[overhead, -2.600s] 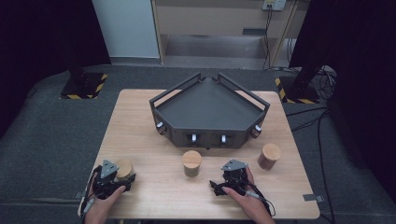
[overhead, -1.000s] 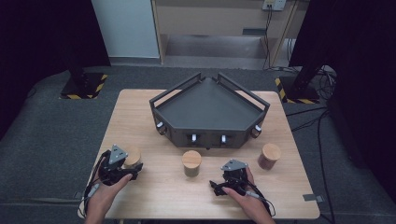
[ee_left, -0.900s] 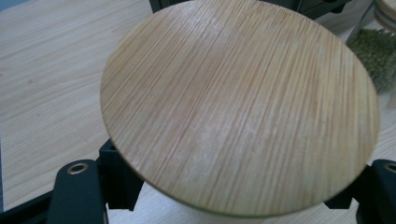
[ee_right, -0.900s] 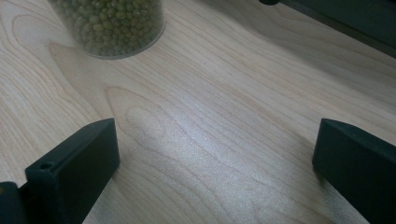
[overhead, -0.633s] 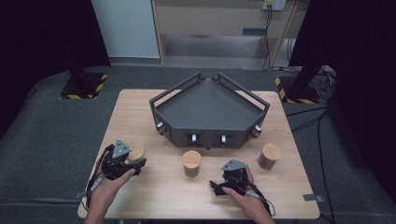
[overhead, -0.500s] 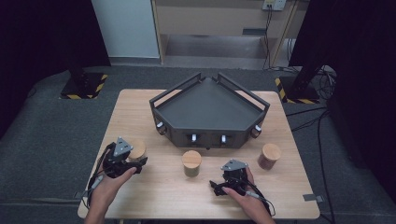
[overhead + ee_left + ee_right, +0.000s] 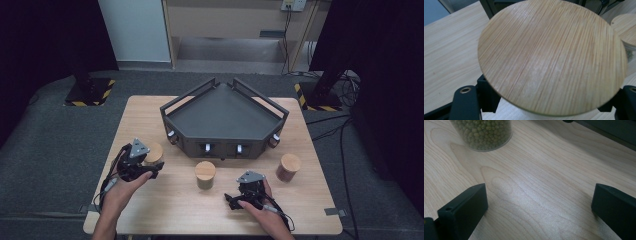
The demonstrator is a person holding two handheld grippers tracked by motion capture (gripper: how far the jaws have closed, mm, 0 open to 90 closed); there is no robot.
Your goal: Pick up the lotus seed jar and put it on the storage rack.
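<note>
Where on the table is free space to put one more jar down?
Bare wood lies left of the tray, and along the near edge between the two hands. It is crowded just before the tray, where three jars stand: left, middle, right.

A pale, light-grained wooden table (image 7: 150, 120) carries a dark grey tray (image 7: 225, 112), its front dotted with small white marks. Three jars wear striped bamboo-tan lids: the left jar (image 7: 154, 152), the middle jar (image 7: 205, 172) packed with green beans, and the right jar (image 7: 288, 167) with reddish-brown contents. Black are the left gripper (image 7: 145, 167) and right gripper (image 7: 237, 200), each topped by a grey plate; yellow-and-black hazard stripes (image 7: 90, 92) mark the dark grey floor.
</note>
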